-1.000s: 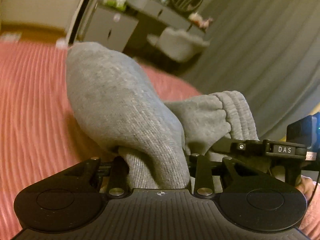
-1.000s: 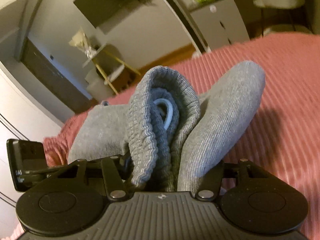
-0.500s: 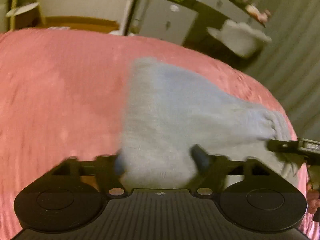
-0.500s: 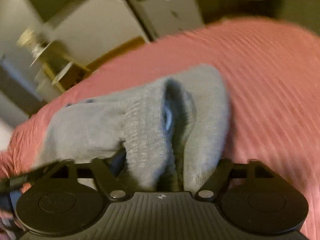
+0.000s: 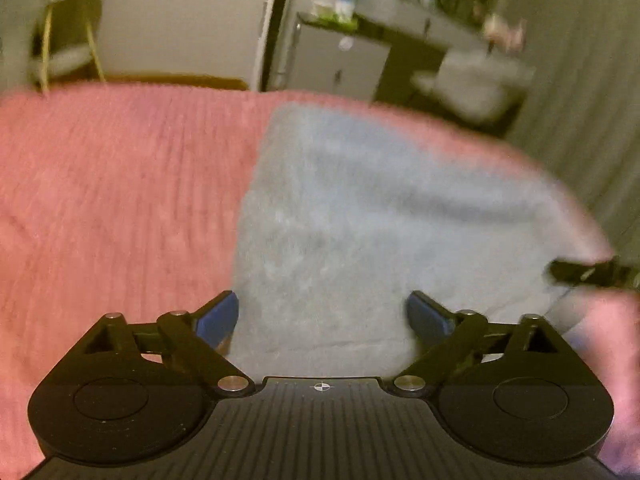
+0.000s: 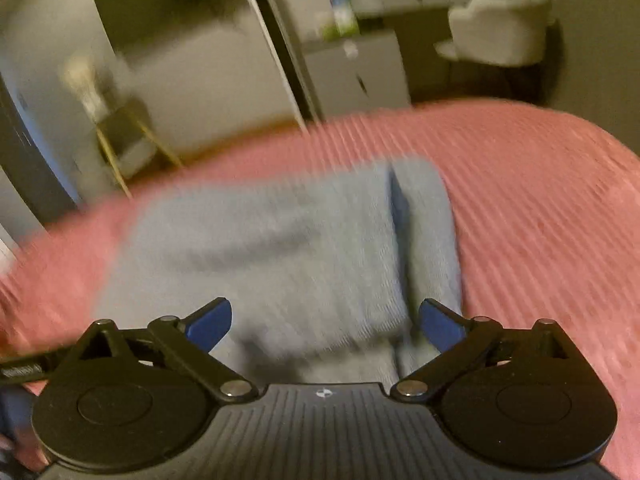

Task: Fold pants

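Note:
The grey knit pants lie folded flat on the pink ribbed bedspread. In the left wrist view my left gripper has its jaws opening wide over the near edge of the pants, and its blue pads touch no cloth. From the right wrist, the same pants show a fold seam on their right side. My right gripper is also opening, its pads spread apart above the cloth without pressing it. Both views are motion-blurred.
The bedspread reaches on all sides of the pants. Beyond the bed stand a grey cabinet, a white chair and a small gold-legged stool. The other gripper's tip shows at the right edge.
Both grippers held bunched grey cloth a second ago; their jaws have since spread and let it go. The pants dropped flat onto the bed and both cameras tipped downward.

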A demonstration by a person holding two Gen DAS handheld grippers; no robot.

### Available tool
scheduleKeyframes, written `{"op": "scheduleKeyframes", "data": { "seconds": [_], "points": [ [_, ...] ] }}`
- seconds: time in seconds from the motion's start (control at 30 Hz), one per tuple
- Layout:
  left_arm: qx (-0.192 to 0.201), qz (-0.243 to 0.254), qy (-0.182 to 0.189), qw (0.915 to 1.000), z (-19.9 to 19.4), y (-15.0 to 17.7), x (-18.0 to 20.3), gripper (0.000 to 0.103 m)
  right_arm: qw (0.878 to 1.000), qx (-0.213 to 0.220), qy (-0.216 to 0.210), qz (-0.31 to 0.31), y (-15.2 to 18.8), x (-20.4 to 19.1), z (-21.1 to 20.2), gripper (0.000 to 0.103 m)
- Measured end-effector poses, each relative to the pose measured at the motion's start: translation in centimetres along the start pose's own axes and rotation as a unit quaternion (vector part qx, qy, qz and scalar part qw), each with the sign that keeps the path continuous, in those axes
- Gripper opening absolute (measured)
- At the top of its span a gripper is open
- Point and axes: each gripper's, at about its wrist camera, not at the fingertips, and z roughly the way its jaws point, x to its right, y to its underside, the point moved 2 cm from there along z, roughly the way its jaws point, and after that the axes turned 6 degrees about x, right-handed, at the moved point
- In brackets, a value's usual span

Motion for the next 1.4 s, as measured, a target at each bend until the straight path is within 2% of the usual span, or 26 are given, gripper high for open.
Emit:
{"op": "scheduleKeyframes", "data": {
  "seconds": [0.07,0.13,0.2,0.27,0.33,0.4,0.47,0.53,0.67,0.73,0.83,0.97,1.03,1.17,1.4],
  "points": [
    [0.006,0.015,-0.016,0.9997,-0.5,0.3,0.5,0.102,0.998,-0.003,0.043,-0.044,0.9,0.1,0.5,0.1],
    [0.024,0.016,-0.043,0.9987,-1.5,0.2,0.4,0.102,0.996,0.032,0.058,-0.067,1.1,-0.1,-0.8,0.1],
    [0.063,0.02,-0.089,0.9939,-2.4,-0.3,0.2,0.101,0.99,0.059,0.092,-0.084,1.1,-0.6,-2.5,0.1],
    [0.056,0.007,-0.126,0.9904,-3.0,0.1,-0.9,0.101,0.988,0.059,0.118,-0.085,1.1,-1.0,-3.5,0.1],
    [0.035,-0.031,-0.111,0.9927,-3.7,0.9,-2.0,0.101,0.992,0.047,0.095,-0.074,1.9,-1.9,-4.3,0.1],
    [0.006,-0.069,-0.073,0.9949,-4.5,2.3,-2.1,0.101,0.995,0.021,0.061,-0.072,3.3,-2.6,-4.8,0.1],
    [-0.039,-0.086,-0.038,0.9948,-5.0,3.8,-1.4,0.101,0.996,-0.005,0.052,-0.072,5.3,-3.3,-5.3,0.1],
    [-0.077,-0.081,-0.027,0.9934,-5.4,5.4,-0.5,0.101,0.997,-0.026,0.046,-0.06,6.9,-3.5,-5.8,0.1],
    [-0.126,-0.034,-0.047,0.9903,-5.8,7.6,1.9,0.101,0.998,-0.06,0.026,-0.01,10.2,-4.2,-7.2,0.1],
    [-0.128,-0.015,-0.056,0.9902,-6.3,7.8,2.6,0.101,0.997,-0.056,0.049,-0.017,11.3,-5.0,-8.0,0.1],
    [-0.123,-0.007,-0.07,0.9899,-7.4,8.3,3.0,0.101,0.991,-0.055,0.098,-0.07,11.1,-6.3,-8.3,0.1],
    [-0.157,-0.013,-0.085,0.9839,-7.5,9.1,2.9,0.101,0.985,-0.058,0.14,-0.087,11.4,-6.4,-8.3,0.1],
    [-0.159,-0.005,-0.092,0.983,-8.2,9.4,2.8,0.101,0.983,-0.061,0.149,-0.089,11.4,-6.2,-8.5,0.1],
    [-0.135,0.032,-0.113,0.9839,-9.8,9.7,3.8,0.101,0.98,-0.06,0.161,-0.102,11.6,-6.5,-8.7,0.1],
    [-0.106,0.05,-0.105,0.9875,-11.1,9.4,5.1,0.101,0.981,-0.046,0.15,-0.118,11.6,-7.4,-10.6,0.1]
  ]
}}
